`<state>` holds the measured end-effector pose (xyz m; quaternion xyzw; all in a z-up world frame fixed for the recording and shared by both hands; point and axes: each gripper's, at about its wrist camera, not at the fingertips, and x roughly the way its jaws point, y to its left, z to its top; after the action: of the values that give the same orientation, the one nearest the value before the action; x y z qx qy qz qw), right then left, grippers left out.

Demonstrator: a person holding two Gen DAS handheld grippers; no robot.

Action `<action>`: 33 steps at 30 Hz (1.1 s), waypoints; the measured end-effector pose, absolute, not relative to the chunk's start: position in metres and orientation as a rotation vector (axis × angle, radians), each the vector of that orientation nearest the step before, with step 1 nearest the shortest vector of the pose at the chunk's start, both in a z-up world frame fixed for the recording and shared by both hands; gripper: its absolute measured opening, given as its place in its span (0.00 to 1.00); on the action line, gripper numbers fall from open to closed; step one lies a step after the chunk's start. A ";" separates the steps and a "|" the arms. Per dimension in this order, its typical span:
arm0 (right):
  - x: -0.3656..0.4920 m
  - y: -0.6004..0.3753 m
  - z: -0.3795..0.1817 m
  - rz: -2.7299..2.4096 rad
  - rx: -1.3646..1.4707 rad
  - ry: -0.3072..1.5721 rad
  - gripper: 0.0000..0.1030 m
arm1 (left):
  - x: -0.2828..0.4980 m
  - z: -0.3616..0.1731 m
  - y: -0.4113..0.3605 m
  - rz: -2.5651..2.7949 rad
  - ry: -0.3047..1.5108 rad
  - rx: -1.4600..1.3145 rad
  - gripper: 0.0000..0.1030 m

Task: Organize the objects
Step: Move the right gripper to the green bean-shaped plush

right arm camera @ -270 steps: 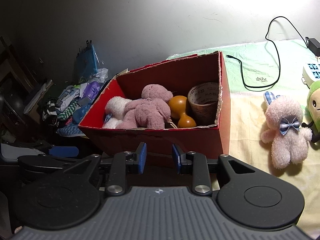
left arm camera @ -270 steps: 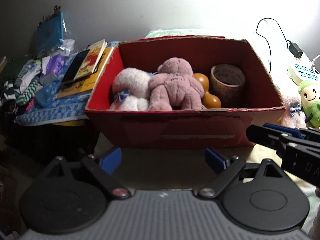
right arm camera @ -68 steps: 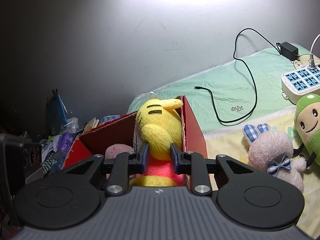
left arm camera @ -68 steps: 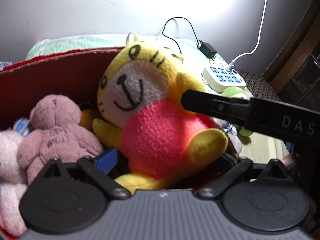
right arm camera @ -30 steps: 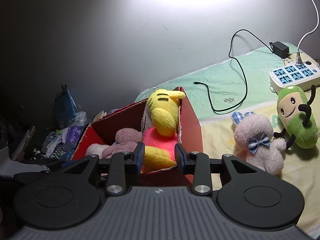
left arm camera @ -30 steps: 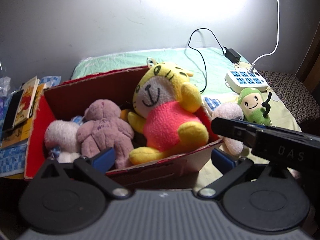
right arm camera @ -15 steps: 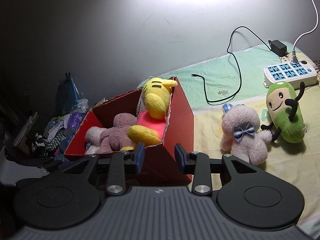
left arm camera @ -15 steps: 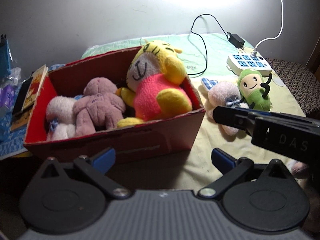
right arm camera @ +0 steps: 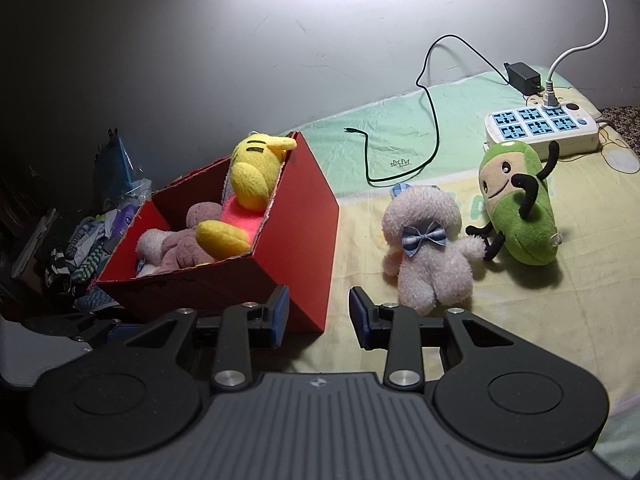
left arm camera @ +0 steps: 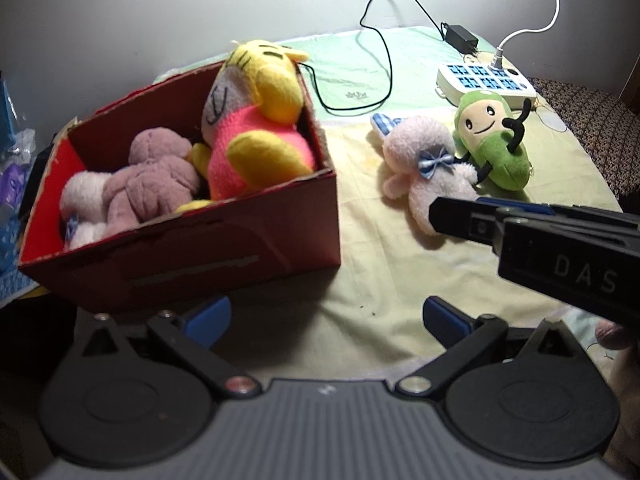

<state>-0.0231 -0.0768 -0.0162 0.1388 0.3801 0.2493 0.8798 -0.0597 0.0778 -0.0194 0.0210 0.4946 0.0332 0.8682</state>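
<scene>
With the yellow tiger plush (left arm camera: pixel 256 120) seated in the red box (left arm camera: pixel 180 248) at frame left, both left tongs (left arm camera: pixel 326 318) and right tongs (right arm camera: pixel 318 316) are spread and empty, and the pink bunny plush (right arm camera: pixel 428 248) on the bed, right of centre, is judged next to be reached and pinched.

Cardboard box (left arm camera: pixel 224 256): red
Big plush cat (left arm camera: pixel 256 128): yellow, pink belly, black stripes
Fluffy plush bunny (right arm camera: pixel 428 248): pale pink; bow blue checked
Plush pea (right arm camera: pixel 520 216): green, cream face, black arms
Power strip (right arm camera: pixel 540 128): white, blue sockets
Bed sheet (left arm camera: pixel 380 272): pale yellow and mint green
</scene>
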 end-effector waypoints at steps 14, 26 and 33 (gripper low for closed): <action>-0.013 -0.128 -0.031 0.465 0.327 0.823 0.35 | -0.042 -0.032 0.023 0.034 1.060 0.091 0.99; -0.004 -0.170 -0.045 0.410 0.366 0.845 0.35 | -0.025 -0.046 -0.010 0.000 1.085 0.091 0.99; 0.007 -0.198 -0.053 0.366 0.404 0.855 0.35 | -0.012 -0.057 -0.019 -0.079 1.113 -0.019 0.99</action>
<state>0.0069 -0.1977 -0.0533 0.1933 0.4094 0.1755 0.8742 -0.0120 -0.0187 -0.0574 -0.0091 0.5279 -0.0374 0.8484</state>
